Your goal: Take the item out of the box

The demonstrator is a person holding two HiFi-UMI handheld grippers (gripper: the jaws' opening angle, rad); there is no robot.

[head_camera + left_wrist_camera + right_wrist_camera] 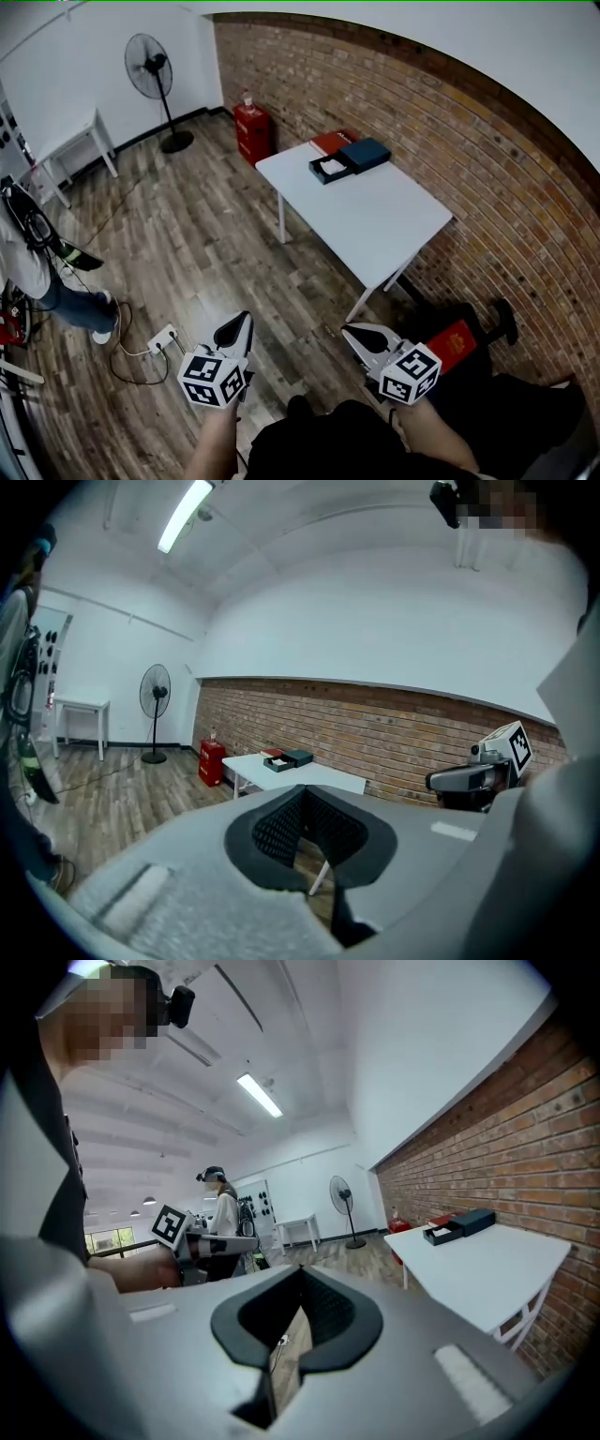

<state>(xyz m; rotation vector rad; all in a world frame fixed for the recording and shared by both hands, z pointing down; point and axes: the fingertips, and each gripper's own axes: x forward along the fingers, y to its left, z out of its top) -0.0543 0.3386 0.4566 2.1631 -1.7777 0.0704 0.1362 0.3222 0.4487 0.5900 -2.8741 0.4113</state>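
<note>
Box (319, 174) lies open on white table (375, 220), lettering too small.

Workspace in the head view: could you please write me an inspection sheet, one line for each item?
surface: white table, bare at the near end
job's things: open dark box holding a white item; dark lid beside it
clutter: red flat thing behind the box
grippers: left gripper and right gripper both shut, empty
cables: power strip with a cable on the floor
surroundings: fan, red cabinet, a person
</note>
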